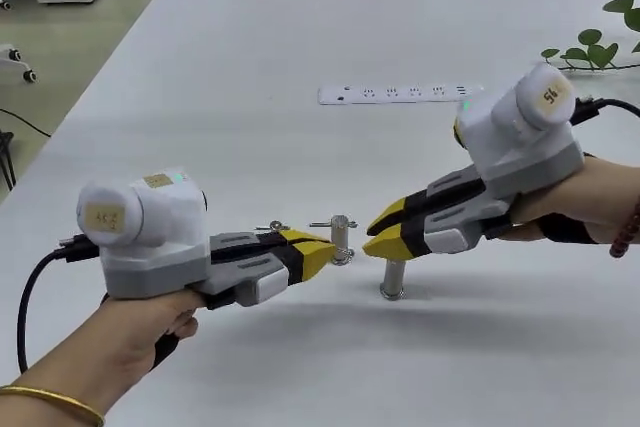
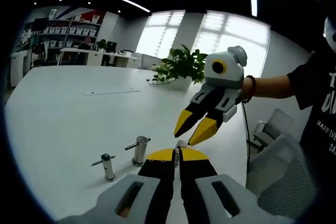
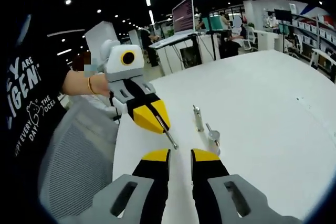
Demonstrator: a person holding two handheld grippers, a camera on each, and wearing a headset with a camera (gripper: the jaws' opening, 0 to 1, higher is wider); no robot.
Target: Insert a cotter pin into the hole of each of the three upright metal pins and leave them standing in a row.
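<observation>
Head view: the left gripper [image 1: 322, 252] is pointing in from 8 o'clock with its yellow jaws pressed together. Its tips are lying just beside a crossed pin [image 1: 342, 237], an upright pin carrying a crosswise piece. The right gripper [image 1: 383, 230] is pointing in from 2 o'clock with its jaws spread. A second pin [image 1: 392, 280] is standing at 6 o'clock from its tips and about 4 o'clock from the left tips, its top hidden.

Left gripper view: two pins [image 2: 139, 150] with crosspieces are standing at 9 o'clock of the closed tips.

Right gripper view: the left gripper is clamping a thin cotter pin [image 3: 169, 132]. Its long axis is running from 11 to 5 o'clock, toward the spread jaws.

The right gripper is nearer the second pin, so it is probably steadying it next.
</observation>
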